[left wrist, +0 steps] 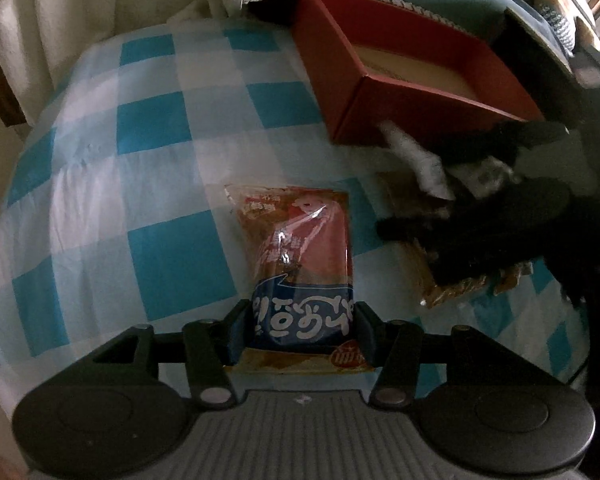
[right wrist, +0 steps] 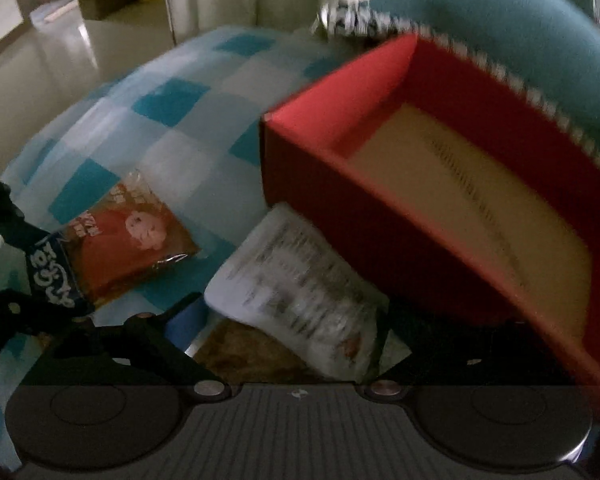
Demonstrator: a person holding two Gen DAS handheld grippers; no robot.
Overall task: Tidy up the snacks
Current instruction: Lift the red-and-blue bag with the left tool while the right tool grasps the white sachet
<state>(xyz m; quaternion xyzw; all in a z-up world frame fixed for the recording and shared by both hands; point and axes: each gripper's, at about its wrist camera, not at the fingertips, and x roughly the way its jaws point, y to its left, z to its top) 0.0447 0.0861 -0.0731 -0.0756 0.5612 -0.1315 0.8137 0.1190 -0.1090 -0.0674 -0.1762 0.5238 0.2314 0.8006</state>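
**Checked cloth, two packets, one red box**

Blue-checked tablecloth (left wrist: 148,128) lies under your left claw (left wrist: 302,322), clamped on the orange snack packet (left wrist: 296,240) flat on it. Lift level before swinging toward the empty red box (left wrist: 384,92). Your right claw (right wrist: 296,332), tilted boxward, pinches a white snack pouch (right wrist: 300,280) just beside the box wall.

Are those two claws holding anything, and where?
Left gripper clamps the orange-and-blue snack packet at its blue end. Right gripper carries a white printed packet; grip point unclear.
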